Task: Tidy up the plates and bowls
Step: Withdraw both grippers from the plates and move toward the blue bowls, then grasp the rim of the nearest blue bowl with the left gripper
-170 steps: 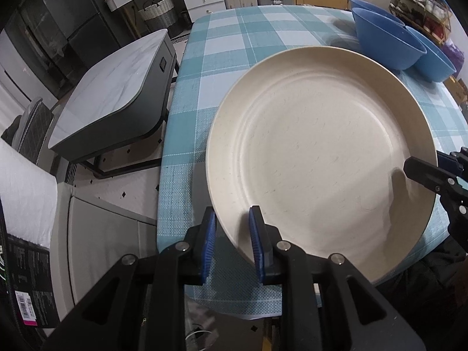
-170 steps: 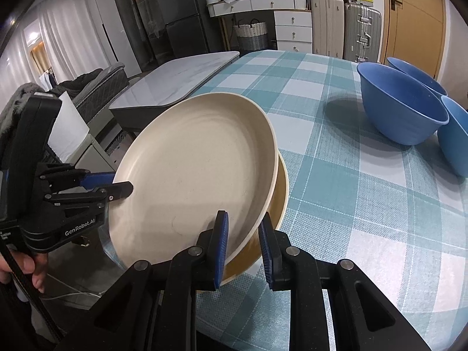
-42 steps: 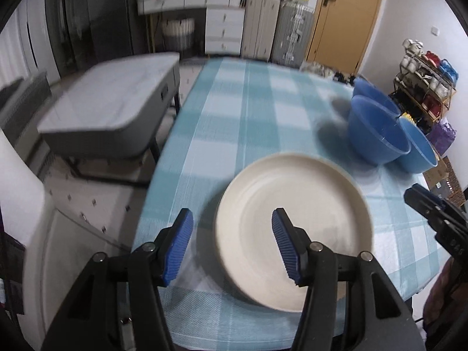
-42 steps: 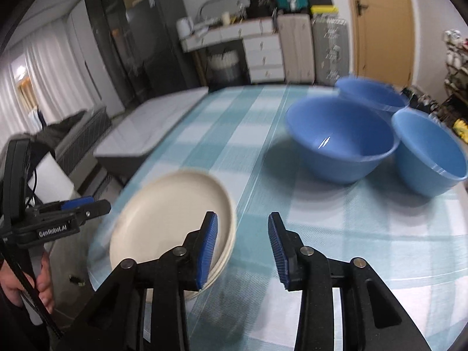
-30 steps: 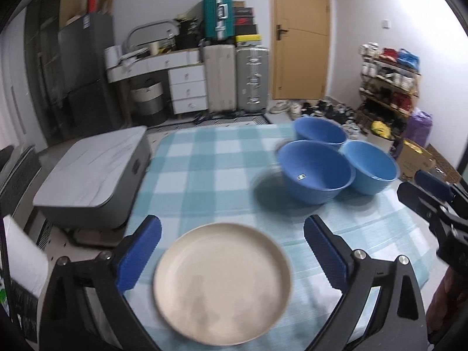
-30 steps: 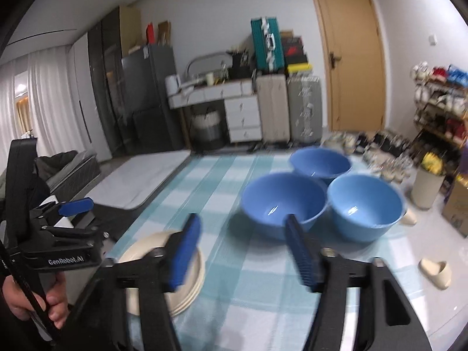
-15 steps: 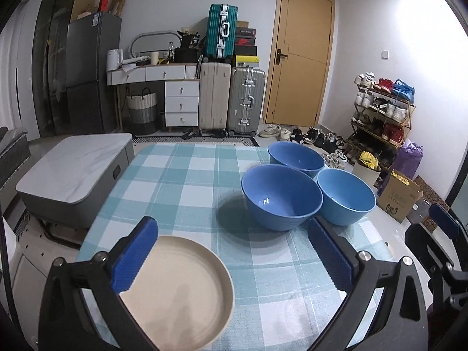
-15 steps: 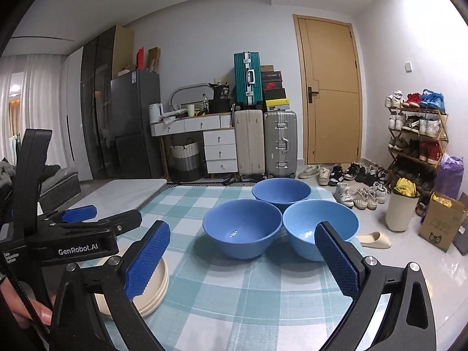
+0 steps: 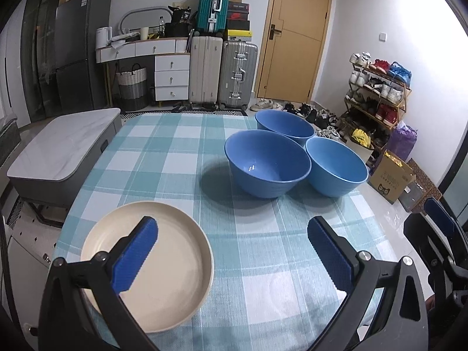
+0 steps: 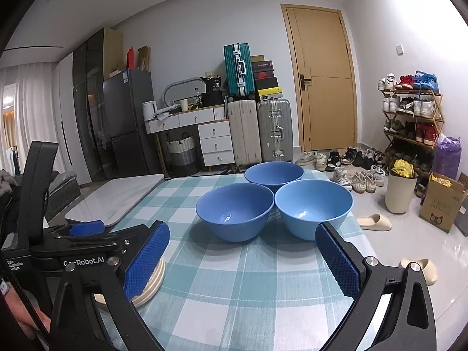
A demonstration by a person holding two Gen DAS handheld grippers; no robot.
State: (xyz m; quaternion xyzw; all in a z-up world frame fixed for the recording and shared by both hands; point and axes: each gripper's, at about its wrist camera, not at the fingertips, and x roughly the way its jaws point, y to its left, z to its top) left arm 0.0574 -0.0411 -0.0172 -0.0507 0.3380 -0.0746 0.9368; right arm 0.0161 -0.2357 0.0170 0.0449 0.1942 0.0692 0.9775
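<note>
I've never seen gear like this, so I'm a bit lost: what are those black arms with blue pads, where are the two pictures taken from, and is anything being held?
There is no robot here. A person carries a hand-held gripper in each hand, and each has a wide-angle camera looking out along its two fingers. One picture comes from the left hand-held gripper, the other from the right hand-held gripper. The blue parts are grip pads. On the checked tablecloth sit three blue bowls close together and a stack of cream plates near the edge. Both hand-held grippers are wide open and hold nothing. In the right-hand picture you can also see the left one from the side.
</note>
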